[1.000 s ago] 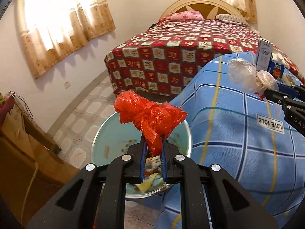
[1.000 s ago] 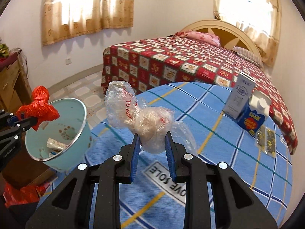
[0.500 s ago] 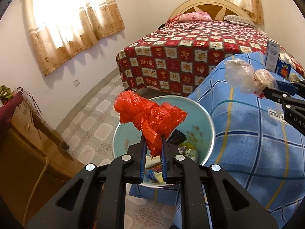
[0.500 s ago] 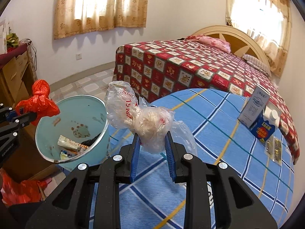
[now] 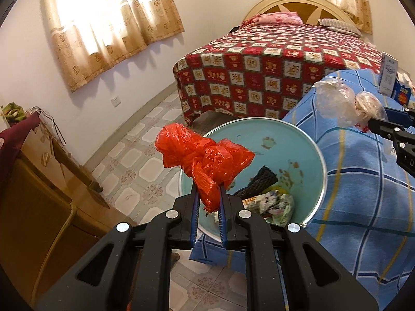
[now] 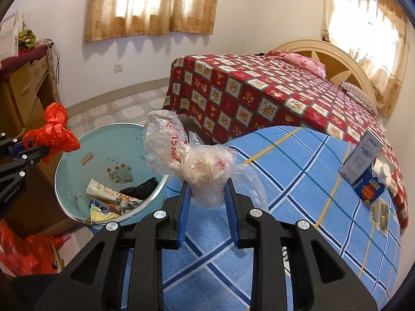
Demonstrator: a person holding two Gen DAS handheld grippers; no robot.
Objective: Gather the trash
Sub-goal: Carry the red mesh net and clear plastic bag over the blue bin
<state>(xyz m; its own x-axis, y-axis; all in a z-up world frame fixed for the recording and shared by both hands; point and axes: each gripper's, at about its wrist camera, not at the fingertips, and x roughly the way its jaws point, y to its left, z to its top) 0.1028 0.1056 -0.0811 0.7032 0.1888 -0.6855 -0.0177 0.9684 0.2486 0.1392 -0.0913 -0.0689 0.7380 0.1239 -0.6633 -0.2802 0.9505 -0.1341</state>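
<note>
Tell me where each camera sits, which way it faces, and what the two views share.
Left wrist: behind the left gripper, which clamps a red bag above the bin.
Right wrist: behind the right gripper, which clamps a clear bag over the blue cloth.
Shared: bin, bed, both bags, each other's gripper.

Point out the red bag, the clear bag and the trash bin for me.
red bag [image 5: 205, 155], left wrist view, knotted middle.
clear bag [image 6: 205, 173], right wrist view, rounded lump.
trash bin [image 6: 109, 142], right wrist view, bare inner wall.

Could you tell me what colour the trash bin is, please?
Light teal bin, clearest in the right wrist view.
</note>
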